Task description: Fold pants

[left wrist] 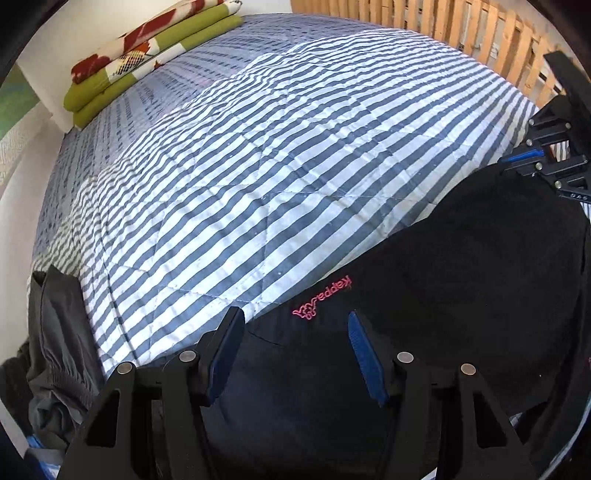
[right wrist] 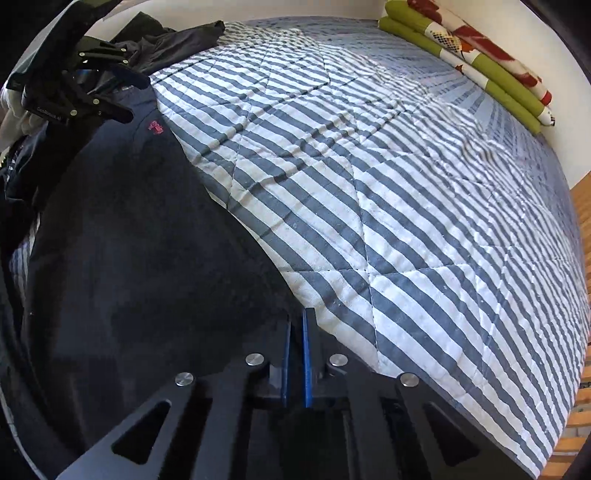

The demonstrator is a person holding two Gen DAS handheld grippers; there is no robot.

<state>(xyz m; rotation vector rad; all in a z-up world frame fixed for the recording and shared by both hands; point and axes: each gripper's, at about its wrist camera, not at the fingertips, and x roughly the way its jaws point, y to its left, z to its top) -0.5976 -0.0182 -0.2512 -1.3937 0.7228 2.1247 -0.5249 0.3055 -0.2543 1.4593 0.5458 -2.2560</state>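
Observation:
Black pants (left wrist: 461, 277) with a pink logo (left wrist: 323, 297) lie flat on a blue-and-white striped quilt (left wrist: 258, 166). My left gripper (left wrist: 293, 332) hangs open just over the pants near the logo, its blue pads (left wrist: 364, 354) wide apart. My right gripper (left wrist: 517, 160) sits at the pants' far end. In the right wrist view the right gripper (right wrist: 297, 325) is shut, its pads pinching the edge of the pants (right wrist: 129, 240). The left gripper (right wrist: 135, 98) shows open at the other end, by the logo (right wrist: 155, 126).
A folded green, white and red blanket (left wrist: 147, 55) (right wrist: 472, 55) lies along the wall at the bed's far side. A heap of dark grey clothes (left wrist: 55, 332) (right wrist: 173, 40) sits beyond the left gripper. Wooden slats (left wrist: 461, 33) border the bed.

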